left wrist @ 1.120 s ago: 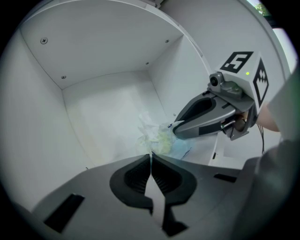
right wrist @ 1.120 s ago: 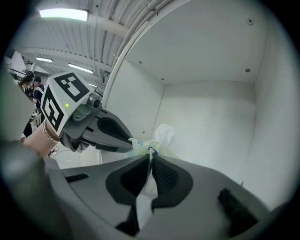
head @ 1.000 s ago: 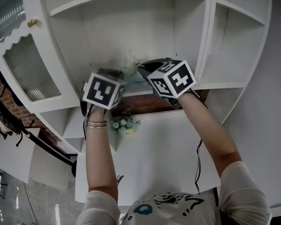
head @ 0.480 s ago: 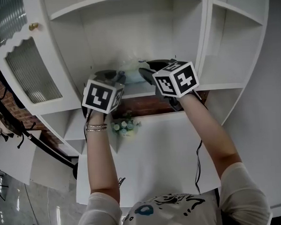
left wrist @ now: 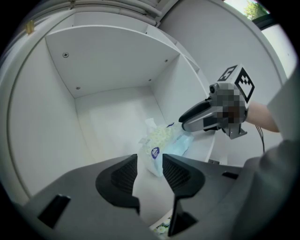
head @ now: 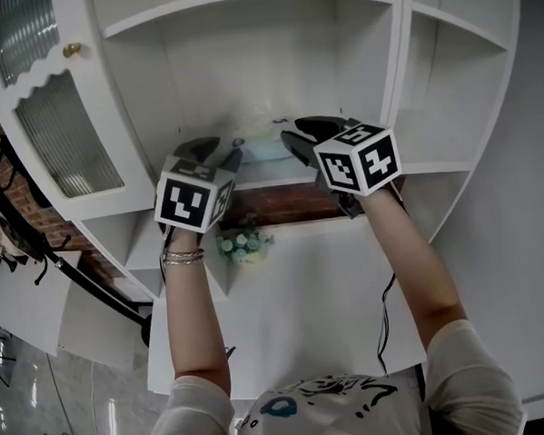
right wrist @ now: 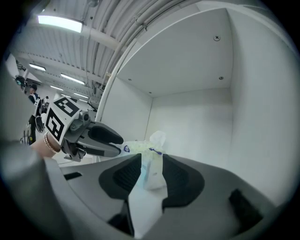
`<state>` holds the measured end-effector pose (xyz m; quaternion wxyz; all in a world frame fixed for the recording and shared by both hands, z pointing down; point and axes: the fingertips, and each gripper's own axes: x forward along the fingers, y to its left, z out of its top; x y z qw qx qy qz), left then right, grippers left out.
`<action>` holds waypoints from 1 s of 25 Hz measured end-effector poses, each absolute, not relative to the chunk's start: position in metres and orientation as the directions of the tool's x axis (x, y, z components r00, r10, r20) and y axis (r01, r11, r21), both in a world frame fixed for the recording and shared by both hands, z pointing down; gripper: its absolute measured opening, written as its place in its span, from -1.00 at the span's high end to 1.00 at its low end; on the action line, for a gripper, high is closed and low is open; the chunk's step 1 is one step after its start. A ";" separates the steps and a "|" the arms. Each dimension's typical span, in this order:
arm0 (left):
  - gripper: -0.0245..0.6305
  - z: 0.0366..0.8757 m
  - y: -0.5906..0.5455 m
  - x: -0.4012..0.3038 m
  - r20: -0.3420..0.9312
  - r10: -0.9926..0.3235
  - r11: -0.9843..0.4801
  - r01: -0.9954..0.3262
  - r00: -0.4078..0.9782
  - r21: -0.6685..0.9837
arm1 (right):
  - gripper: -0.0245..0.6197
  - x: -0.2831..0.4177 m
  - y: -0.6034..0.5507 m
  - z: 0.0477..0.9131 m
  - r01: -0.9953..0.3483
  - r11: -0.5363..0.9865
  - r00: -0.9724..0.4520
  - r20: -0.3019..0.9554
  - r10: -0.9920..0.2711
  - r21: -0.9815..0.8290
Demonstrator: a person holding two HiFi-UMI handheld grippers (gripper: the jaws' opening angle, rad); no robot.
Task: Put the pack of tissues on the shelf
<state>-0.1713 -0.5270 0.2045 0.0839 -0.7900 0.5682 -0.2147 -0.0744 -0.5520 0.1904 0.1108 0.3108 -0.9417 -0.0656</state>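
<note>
The pack of tissues, pale blue and green plastic with a blue label, lies on the white shelf in the cabinet's middle bay. My left gripper stands at its left end and my right gripper at its right end. Both sets of jaws are opening. In the left gripper view the pack sits just beyond the left gripper, free of the pads. In the right gripper view the pack's end reaches into the right gripper, and the pads stand off it.
A ribbed glass door with a brass knob hangs at the left. Narrow side shelves flank the bay on the right. Below it are a brick strip, a small bunch of flowers and a white tabletop.
Both grippers have gone from shut on the pack to open. They have drawn a little apart and back, and the pack now rests on the shelf.
</note>
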 end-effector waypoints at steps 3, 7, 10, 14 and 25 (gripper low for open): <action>0.41 0.202 -0.519 -0.178 0.219 -0.945 -0.312 -0.879 0.245 -0.362 | 0.51 -0.069 -0.543 0.191 -0.565 0.806 -0.793 0.151 -0.590 0.176; 0.41 0.196 -0.505 -0.181 0.172 -0.955 -0.288 -0.890 0.240 -0.354 | 0.51 -0.059 -0.532 0.196 -0.577 0.796 -0.787 0.135 -0.602 0.182; 0.42 0.195 -0.496 -0.179 0.164 -0.953 -0.297 -0.889 0.254 -0.348 | 0.51 -0.057 -0.521 0.197 -0.570 0.804 -0.796 0.127 -0.591 0.169; 0.47 0.198 -0.483 -0.174 0.171 -0.947 -0.315 -0.879 0.270 -0.359 | 0.51 -0.057 -0.504 0.198 -0.562 0.803 -0.797 0.127 -0.590 0.198; 0.77 0.219 -0.443 -0.187 0.122 -0.954 -0.301 -0.892 0.276 -0.338 | 0.57 -0.057 -0.460 0.225 -0.537 0.828 -0.816 0.150 -0.558 0.163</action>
